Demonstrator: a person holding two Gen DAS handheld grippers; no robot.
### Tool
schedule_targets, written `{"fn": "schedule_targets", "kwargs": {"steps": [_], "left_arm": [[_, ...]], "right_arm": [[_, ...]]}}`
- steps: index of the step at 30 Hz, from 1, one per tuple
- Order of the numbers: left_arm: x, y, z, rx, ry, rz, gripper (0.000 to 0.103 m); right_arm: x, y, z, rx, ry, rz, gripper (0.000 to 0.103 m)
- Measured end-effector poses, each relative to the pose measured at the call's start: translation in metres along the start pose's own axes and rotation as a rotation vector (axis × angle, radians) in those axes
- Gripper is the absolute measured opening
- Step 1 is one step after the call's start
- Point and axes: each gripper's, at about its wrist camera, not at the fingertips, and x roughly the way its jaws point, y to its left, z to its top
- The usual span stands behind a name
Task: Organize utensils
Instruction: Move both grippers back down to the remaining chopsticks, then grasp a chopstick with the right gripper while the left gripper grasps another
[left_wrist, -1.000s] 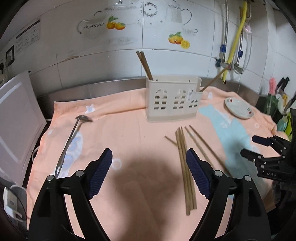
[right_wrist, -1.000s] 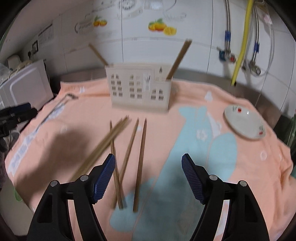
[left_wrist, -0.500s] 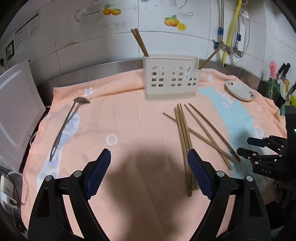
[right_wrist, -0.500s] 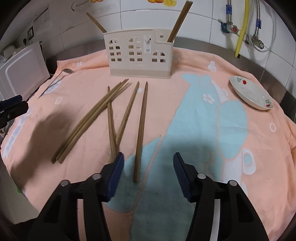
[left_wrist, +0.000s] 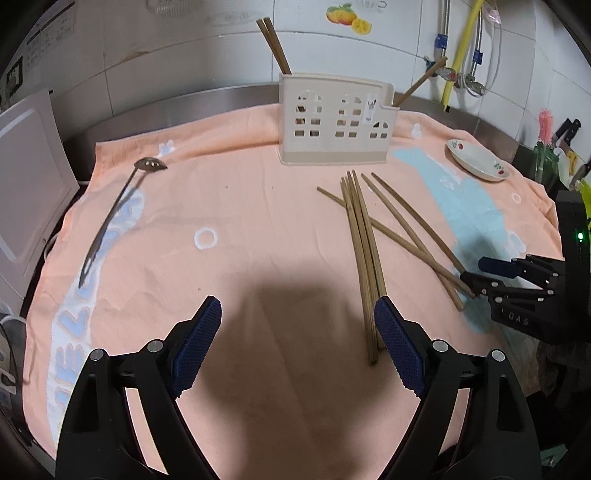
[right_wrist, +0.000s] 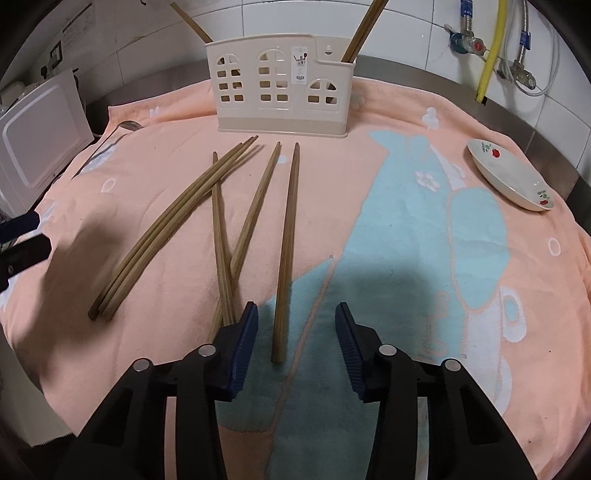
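Right gripper hangs low over the towel, its jaws partly open and just been closing. One chopstick lies between them, its near end not touched by the pads. Left gripper is wide open and holds nothing, with three chopsticks just beside its right finger.

Left gripper hanging wide open over the peach towel

Loose wooden chopsticks are fanned out just right of it, the right gripper nosing at their far ends. Beige utensil caddy stands at the back, slotted ladle lies off left, small dish right.
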Motion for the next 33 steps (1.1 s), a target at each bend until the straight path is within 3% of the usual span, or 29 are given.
{"fn": "schedule_targets", "kwargs": {"steps": [5, 10, 21, 33], "left_arm": [[0.011, -0.007, -0.006, 0.004, 0.038, -0.011, 0.084], [0.019, -0.013, -0.010, 0.007, 0.065, -0.024, 0.081], [0.043, -0.027, -0.009, -0.017, 0.130, -0.084, 0.038], [0.054, -0.035, -0.004, -0.034, 0.147, -0.115, 0.022]], "right_arm": [[0.004, 0.002, 0.001, -0.019, 0.004, -0.022, 0.034], [0.004, 0.005, 0.001, -0.043, -0.003, -0.042, 0.021], [0.005, 0.002, 0.000, -0.035, -0.008, -0.050, 0.014], [0.004, 0.002, 0.000, -0.025, -0.011, -0.036, 0.014]]}}
